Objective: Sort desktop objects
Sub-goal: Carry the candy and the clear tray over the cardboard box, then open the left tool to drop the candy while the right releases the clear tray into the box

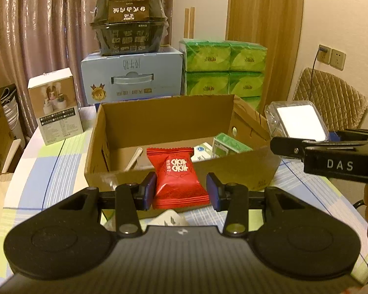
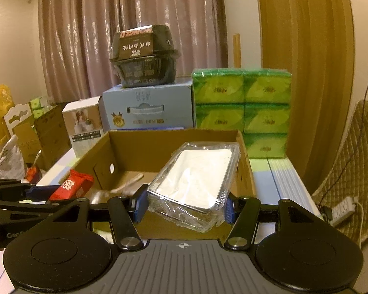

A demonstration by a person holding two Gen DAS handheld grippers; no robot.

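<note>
The red candy packet (image 1: 177, 176) is sitting between the blue pads of the left gripper (image 1: 181, 191), which is grasping it by its two sides. The packet is hanging in the air just in front of the near wall of the cardboard box (image 1: 164, 122), at about the height of its rim. In the right wrist view the same packet (image 2: 71, 186) is showing at the left, held by the left gripper (image 2: 44, 192) beside the box's left corner.

The right gripper (image 2: 182, 207) is clamping a flat metal tin wrapped in clear plastic (image 2: 196, 178); its blue pads are pressing on the two long sides of the near end. The tin is tilting up and away, and it is hovering over the near right part of the cardboard box (image 2: 159, 144). From the left wrist view the tin (image 1: 299, 120) is appearing at the right, just beyond the box's right wall, in the right gripper (image 1: 331, 142).

Inside the box a white stick (image 1: 135, 158), a green packet (image 1: 230, 143) and a white-and-blue packet (image 1: 202, 152) are lying on the floor.

The box is standing on a table with a checked cloth (image 1: 54, 161). Behind it a blue carton (image 1: 132, 78) is carrying a black food bowl (image 1: 128, 24), a stack of green tissue packs (image 1: 224, 71) is standing to its right, and a small white box (image 1: 55, 107) is standing to the left.
</note>
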